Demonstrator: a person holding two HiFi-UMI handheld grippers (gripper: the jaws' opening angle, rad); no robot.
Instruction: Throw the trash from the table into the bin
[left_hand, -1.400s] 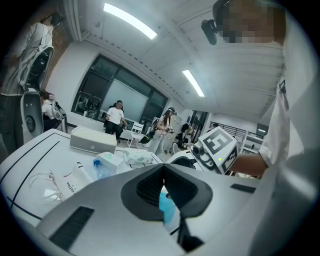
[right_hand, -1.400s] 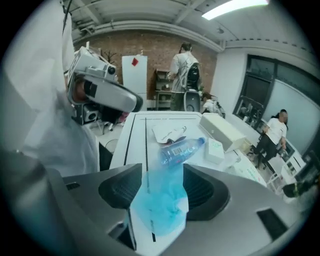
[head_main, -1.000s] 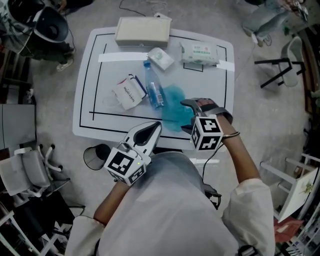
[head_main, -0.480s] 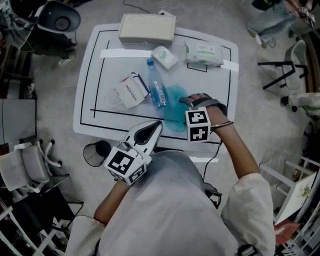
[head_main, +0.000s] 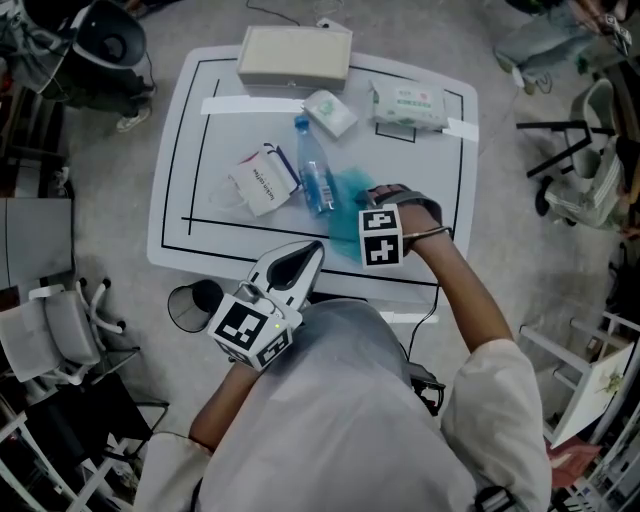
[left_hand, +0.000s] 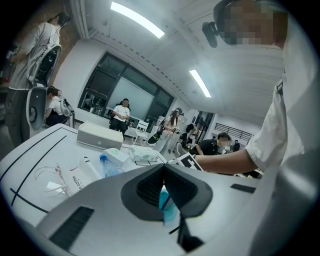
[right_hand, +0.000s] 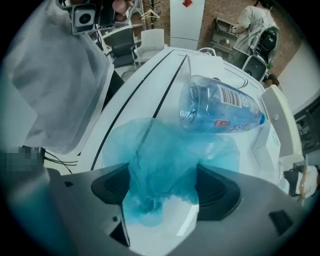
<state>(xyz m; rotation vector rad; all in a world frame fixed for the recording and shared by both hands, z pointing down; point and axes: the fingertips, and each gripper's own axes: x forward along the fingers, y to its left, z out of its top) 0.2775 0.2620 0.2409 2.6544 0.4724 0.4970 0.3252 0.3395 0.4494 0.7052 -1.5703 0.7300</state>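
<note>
A crumpled blue plastic bag (head_main: 343, 198) (right_hand: 165, 155) lies near the front of the white table (head_main: 178, 150), beside a clear water bottle (head_main: 312, 180) (right_hand: 220, 111) on its side. My right gripper (head_main: 372, 206) (right_hand: 162, 192) points straight down onto the bag. Its jaws stand apart, and the bag bunches up between them. My left gripper (head_main: 306, 258) (left_hand: 163, 182) is shut and empty, held off the table's front edge. A small black bin (head_main: 190, 308) stands on the floor under the table's front left corner.
On the table also lie a white paper coffee bag (head_main: 260, 182), a small box (head_main: 329, 113), a tissue pack (head_main: 405, 104) and a white case (head_main: 293, 57) at the back. Chairs (head_main: 70, 335) and a fan (head_main: 105, 45) ring the table. People sit further back in the room.
My right gripper has sunk and shifted left onto the blue bag, tipping to point straight down. The left gripper has kept still.
</note>
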